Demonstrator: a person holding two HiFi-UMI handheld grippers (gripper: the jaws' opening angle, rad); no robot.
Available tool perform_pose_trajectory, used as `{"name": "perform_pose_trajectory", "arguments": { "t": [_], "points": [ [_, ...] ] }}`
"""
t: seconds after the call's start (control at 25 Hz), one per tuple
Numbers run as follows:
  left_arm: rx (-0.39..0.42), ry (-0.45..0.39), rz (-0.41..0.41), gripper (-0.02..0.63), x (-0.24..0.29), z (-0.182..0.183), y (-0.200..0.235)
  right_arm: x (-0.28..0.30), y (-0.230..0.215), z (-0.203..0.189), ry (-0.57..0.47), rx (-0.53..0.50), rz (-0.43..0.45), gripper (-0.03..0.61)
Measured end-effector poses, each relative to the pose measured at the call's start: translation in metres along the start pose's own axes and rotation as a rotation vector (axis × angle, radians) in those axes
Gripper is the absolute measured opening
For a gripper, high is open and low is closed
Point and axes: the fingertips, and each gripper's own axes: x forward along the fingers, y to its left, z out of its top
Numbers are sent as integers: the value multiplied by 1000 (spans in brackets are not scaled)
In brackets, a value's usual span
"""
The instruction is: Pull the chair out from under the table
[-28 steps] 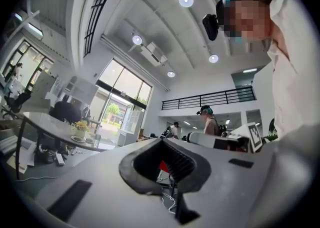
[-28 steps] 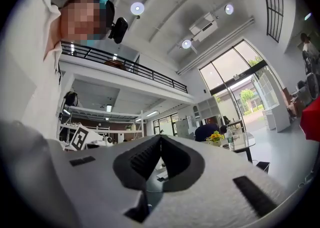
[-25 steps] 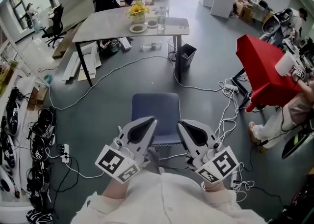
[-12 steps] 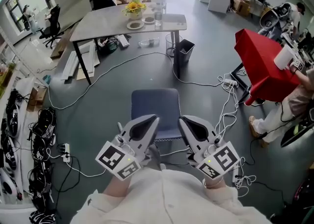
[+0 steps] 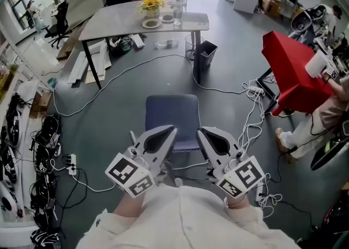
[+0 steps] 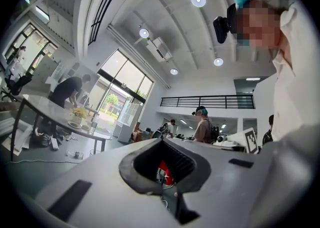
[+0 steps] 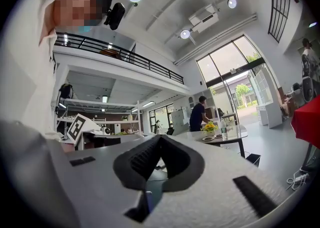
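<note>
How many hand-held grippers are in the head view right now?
2. The left hand-held gripper is over the blue chair's near left side, the right hand-held gripper over its near right side; both have jaws together. None appears hidden.

I can't read any words, numbers or brand names from here. The only signs are black-and-white square markers on the left gripper (image 5: 163, 133) and right gripper (image 5: 206, 134); they carry no letters.

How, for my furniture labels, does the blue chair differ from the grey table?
The blue chair is small and close by; the grey table is larger and farther off. The table carries flowers and dishes; the chair seat shows nothing. Both stand on the floor, apart.
</note>
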Motion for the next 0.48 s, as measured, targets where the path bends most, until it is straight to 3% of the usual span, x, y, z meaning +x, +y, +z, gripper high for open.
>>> {"name": "perform_pose_trajectory", "arguments": {
  "t": [0.48],
  "points": [
    [-22, 36, 15, 14, -7, -12, -9, -17, 0, -15, 58, 29, -35, 3]
  ]
}}
